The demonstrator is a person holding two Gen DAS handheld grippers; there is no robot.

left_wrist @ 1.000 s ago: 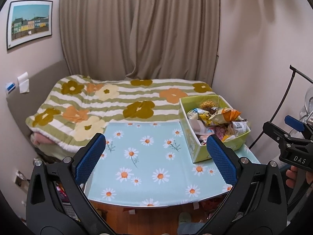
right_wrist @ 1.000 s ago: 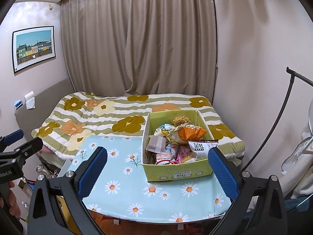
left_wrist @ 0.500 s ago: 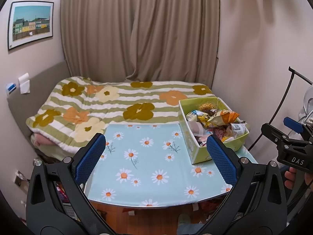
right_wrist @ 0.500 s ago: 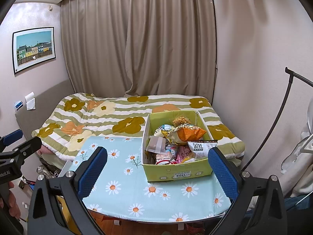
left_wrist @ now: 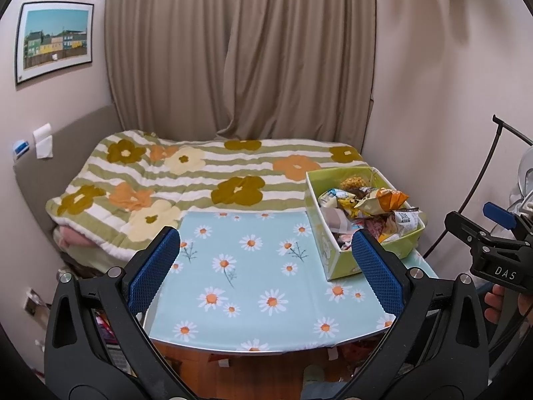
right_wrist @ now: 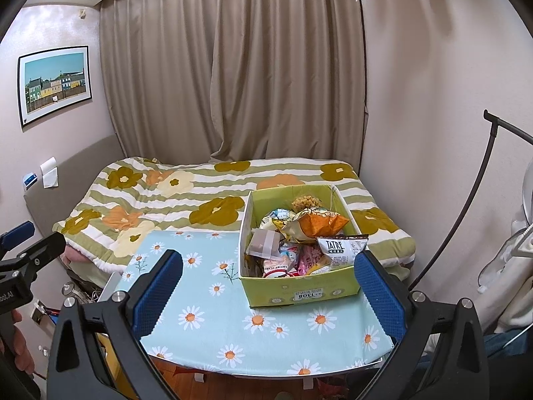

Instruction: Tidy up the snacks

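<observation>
A green cardboard box (right_wrist: 299,291) (left_wrist: 336,260) heaped with snack packets stands on the right half of a small table with a light-blue daisy cloth (left_wrist: 253,280) (right_wrist: 213,313). On top lie an orange crinkled bag (right_wrist: 316,225) (left_wrist: 386,200) and a white packet printed "TATRE" (right_wrist: 339,250). My left gripper (left_wrist: 265,273) hovers open over the table's near edge, nothing between its blue pads. My right gripper (right_wrist: 266,296) is open too, held back from the box's near wall. Each gripper shows at the side of the other's view.
A bed with a striped flower quilt (left_wrist: 186,180) lies behind the table, beige curtains (right_wrist: 260,83) beyond. A black curved stand (right_wrist: 466,206) leans at the right wall. A hand (left_wrist: 496,303) grips the right tool. Floor clutter sits below the table's left side.
Both views have pulled slightly back and up; the table and box sit a little lower and smaller. Both grippers stay open and nothing was picked up.
</observation>
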